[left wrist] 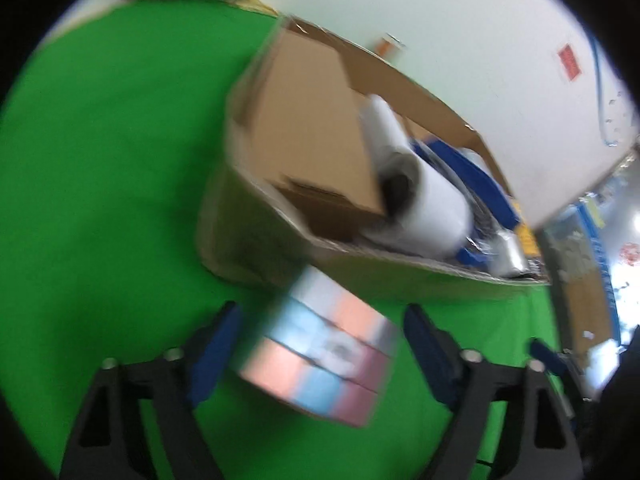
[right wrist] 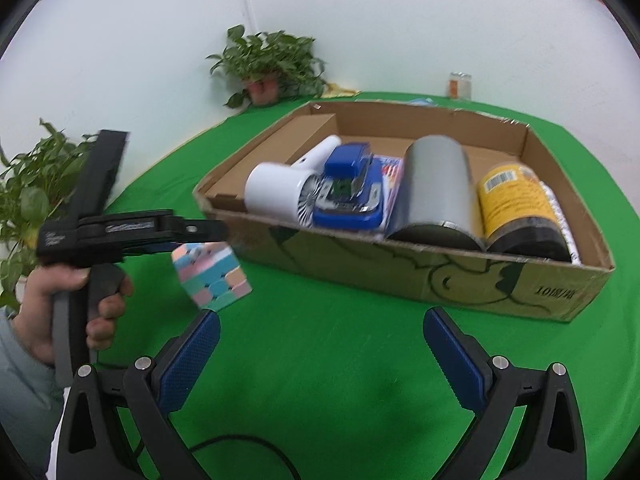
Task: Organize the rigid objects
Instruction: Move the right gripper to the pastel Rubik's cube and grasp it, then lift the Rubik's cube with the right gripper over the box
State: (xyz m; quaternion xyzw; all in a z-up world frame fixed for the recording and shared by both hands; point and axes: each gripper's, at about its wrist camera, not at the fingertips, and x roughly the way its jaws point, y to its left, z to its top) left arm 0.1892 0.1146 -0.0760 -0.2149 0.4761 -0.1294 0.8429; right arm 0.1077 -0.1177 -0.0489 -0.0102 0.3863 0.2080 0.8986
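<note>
The pastel puzzle cube is sitting tilted between the left gripper fingers, at eight o'clock of the cardboard box. Blur is hiding whether they are pinching it. It is looking light, stiff and slick, likely best squeezed across flat opposite faces. The right gripper is gaping, empty. The box print is reading upside down, illegibly.

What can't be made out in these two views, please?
Left wrist view: motion blur hides whether the left gripper grips the cube.
Right wrist view: the yellow can has a label too blurred to read.
Right wrist view: the cardboard box hides the underside of the silver cylinder.
</note>
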